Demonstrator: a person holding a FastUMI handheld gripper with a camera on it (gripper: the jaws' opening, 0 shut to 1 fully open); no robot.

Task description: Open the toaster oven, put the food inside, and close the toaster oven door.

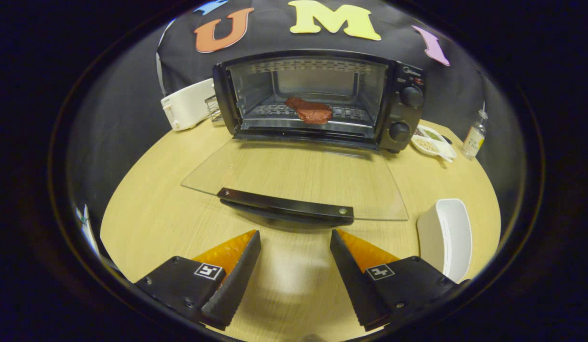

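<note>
On the far left of the pale wooden tabletop, a white plastic appliance sits just beside the black toaster oven, with a small wire rack wedged between them. The oven's glass door lies fully open and flat toward the gripper, its black bar handle at the near edge. Inside, on the wire shelf, rests the reddish-brown piece of food — a steak-like slab (roughly centred). The gripper hovers just short of the handle, its fingers spread wide with nothing between them but table. To the right stand a white rectangular dish, a small white plate of food and — beyond it — a clear glass bottle.
</note>
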